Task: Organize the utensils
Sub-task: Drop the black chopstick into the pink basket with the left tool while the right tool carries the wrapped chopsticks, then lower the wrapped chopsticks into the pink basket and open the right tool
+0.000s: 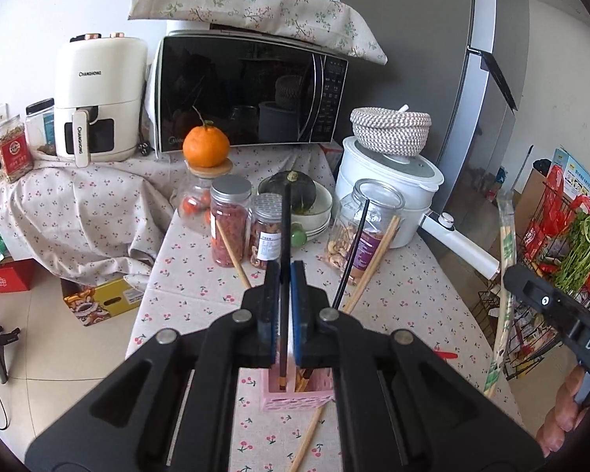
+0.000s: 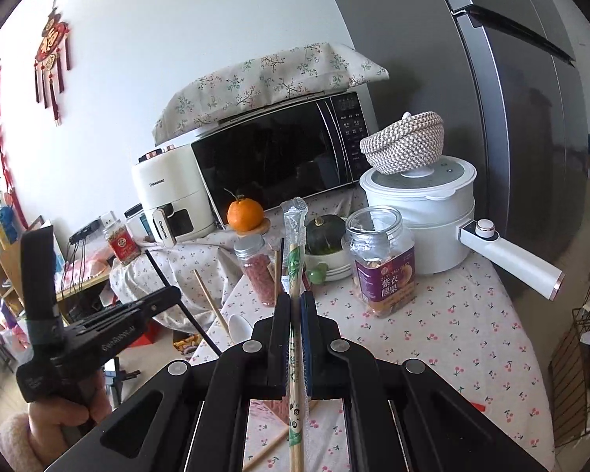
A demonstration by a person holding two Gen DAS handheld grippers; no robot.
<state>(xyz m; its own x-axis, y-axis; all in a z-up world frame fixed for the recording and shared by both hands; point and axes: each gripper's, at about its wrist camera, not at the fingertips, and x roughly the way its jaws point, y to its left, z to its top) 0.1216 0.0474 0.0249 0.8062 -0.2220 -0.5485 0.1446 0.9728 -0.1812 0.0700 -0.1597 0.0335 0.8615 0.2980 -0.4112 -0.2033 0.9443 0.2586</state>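
Note:
My left gripper (image 1: 285, 271) is shut on a black chopstick (image 1: 286, 232) whose lower end reaches down into a pink utensil holder (image 1: 295, 395) on the cherry-print tablecloth (image 1: 393, 295). The holder also contains a second black chopstick (image 1: 352, 251) and wooden chopsticks (image 1: 373, 263), leaning outward. My right gripper (image 2: 295, 303) is shut on a pair of wrapped wooden chopsticks (image 2: 295, 251) in a clear and green sleeve, held upright; this pair also shows at the right of the left wrist view (image 1: 505, 275). The left gripper shows at the left of the right wrist view (image 2: 98, 330). Another wooden chopstick (image 1: 306, 440) lies on the table by the holder.
Behind the holder stand several jars (image 1: 230, 220), a bowl with a dark squash (image 1: 295, 192), an orange (image 1: 205, 145), a white pot (image 1: 389, 185) with a woven basket, a microwave (image 1: 251, 94), an air fryer (image 1: 98, 98) and a fridge (image 1: 432, 59). A wire rack (image 1: 562, 244) with vegetables stands at right.

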